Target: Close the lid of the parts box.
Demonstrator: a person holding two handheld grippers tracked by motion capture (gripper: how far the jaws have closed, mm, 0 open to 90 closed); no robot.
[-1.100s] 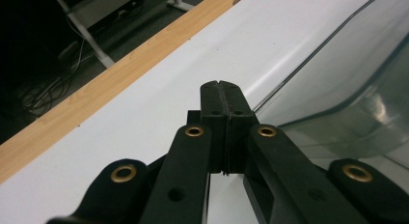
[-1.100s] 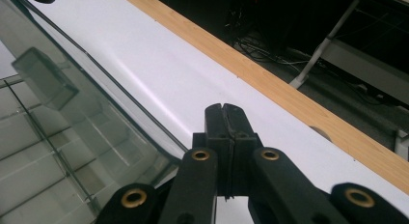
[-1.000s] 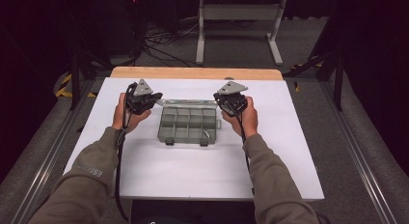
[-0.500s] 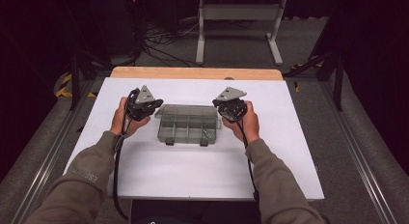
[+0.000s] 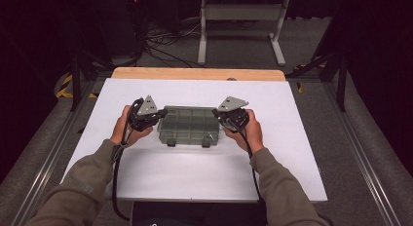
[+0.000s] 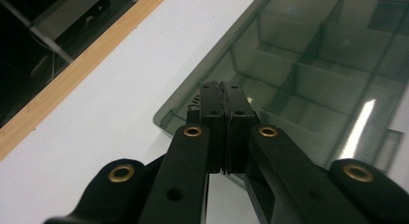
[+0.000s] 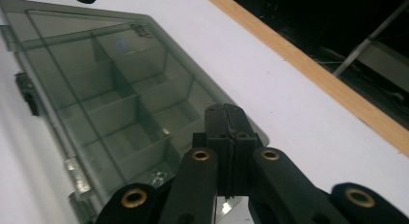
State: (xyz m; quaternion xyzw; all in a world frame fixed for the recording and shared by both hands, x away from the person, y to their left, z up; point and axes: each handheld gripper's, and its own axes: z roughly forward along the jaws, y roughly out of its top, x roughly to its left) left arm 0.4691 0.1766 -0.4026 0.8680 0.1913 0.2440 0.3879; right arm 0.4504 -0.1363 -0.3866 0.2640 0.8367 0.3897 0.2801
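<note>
Sleeves in from bottom edge. Left gripper [image 5: 157,118] jaws pressed together, nothing pinched, tips over left end of smoky compartment box [image 5: 190,126]. Right gripper [image 5: 225,120] same deal, squeezed tight, empty, over right end. Box lid closed, mid white table [image 5: 195,172], latches on near side. Wooden strip [image 5: 197,74] along far edge.

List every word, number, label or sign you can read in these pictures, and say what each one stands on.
None can be read.
Raised marking on the lid corner of the smoky compartment box, in the right gripper view: too blurred to read.
Faint print on the person's left sleeve, in the high view: too small to read.
</note>
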